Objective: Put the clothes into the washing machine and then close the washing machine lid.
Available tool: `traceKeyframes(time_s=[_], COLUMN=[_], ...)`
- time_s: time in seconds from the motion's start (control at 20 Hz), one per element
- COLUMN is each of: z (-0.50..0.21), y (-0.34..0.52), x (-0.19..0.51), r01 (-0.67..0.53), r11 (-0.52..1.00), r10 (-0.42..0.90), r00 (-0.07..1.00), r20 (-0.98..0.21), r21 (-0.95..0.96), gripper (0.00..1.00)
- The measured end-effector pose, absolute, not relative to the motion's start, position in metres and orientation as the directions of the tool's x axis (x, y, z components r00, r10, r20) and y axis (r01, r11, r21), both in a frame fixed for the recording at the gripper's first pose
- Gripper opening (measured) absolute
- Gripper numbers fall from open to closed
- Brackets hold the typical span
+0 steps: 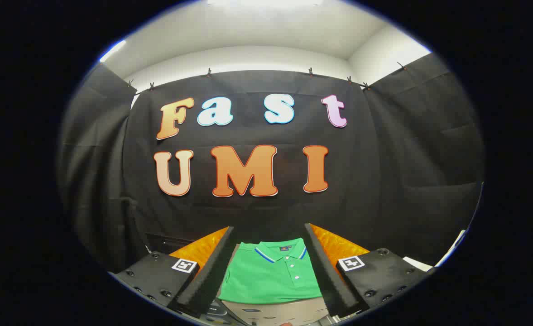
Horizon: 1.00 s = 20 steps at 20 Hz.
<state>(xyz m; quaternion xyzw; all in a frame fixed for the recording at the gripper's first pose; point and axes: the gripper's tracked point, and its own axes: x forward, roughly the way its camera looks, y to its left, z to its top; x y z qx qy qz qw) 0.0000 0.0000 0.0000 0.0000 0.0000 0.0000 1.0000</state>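
Observation:
A folded green polo shirt (271,276) with a blue-and-white striped collar lies flat ahead of me, seen through the gap between my two fingers. My gripper (269,235) stands open, its fingers spread wide on either side of the shirt and held above it without touching. The shirt rests on a pale box-like surface (275,312) whose front edge shows just below it. An orange quilted cloth (338,246) shows beyond the shirt on both sides.
Black booth cloth hangs behind the orange surface and wraps both sides. A white object (418,262) peeks out at the right beyond my right finger. A dark ribbed object (218,312) sits low between the fingers.

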Motion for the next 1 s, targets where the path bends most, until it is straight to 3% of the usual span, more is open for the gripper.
traceKeyframes(time_s=[1.0], z=[0.0100], y=[-0.0102], x=[0.0025], r01=[0.001], r11=[1.000], r10=[-0.001], r00=[1.000], r20=[-0.008], r21=[0.000], gripper=[0.97])
